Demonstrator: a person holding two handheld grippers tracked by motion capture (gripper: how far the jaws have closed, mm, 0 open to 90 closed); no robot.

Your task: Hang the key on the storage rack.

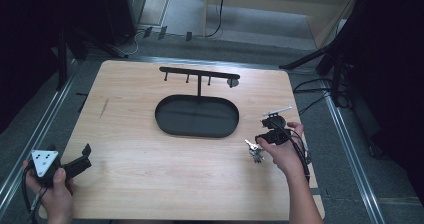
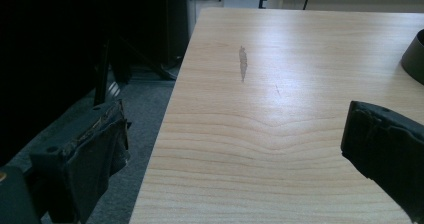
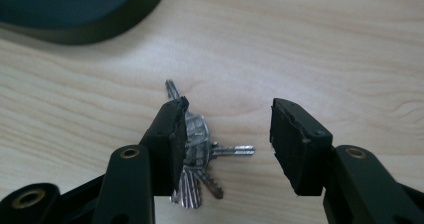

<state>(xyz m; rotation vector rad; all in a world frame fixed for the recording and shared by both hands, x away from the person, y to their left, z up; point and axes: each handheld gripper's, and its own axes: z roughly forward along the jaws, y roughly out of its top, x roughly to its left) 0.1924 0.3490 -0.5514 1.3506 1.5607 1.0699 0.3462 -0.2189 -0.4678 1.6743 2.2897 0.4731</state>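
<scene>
Jaws apart over one key bunch [image 3: 200, 156], one black tray [image 1: 196, 116] beyond

Left gripper [image 1: 86, 154] and right gripper [image 3: 227, 121] both gape wide.

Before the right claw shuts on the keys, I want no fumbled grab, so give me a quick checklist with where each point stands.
1. Right claw open: ok, its jaws stand well apart.
2. Bunch of keys centred between the jaws: not ok; in the right gripper view it lies against and partly behind one jaw, and only one key blade reaches into the gap.
3. Keys lying flat on the table, nothing on top: ok.
4. Keys apart from the black oval tray: ok, bare wood between them.
5. Left claw out of the way: ok, open at the table's near left corner.
6. Claw height above the table: cannot tell.
</scene>
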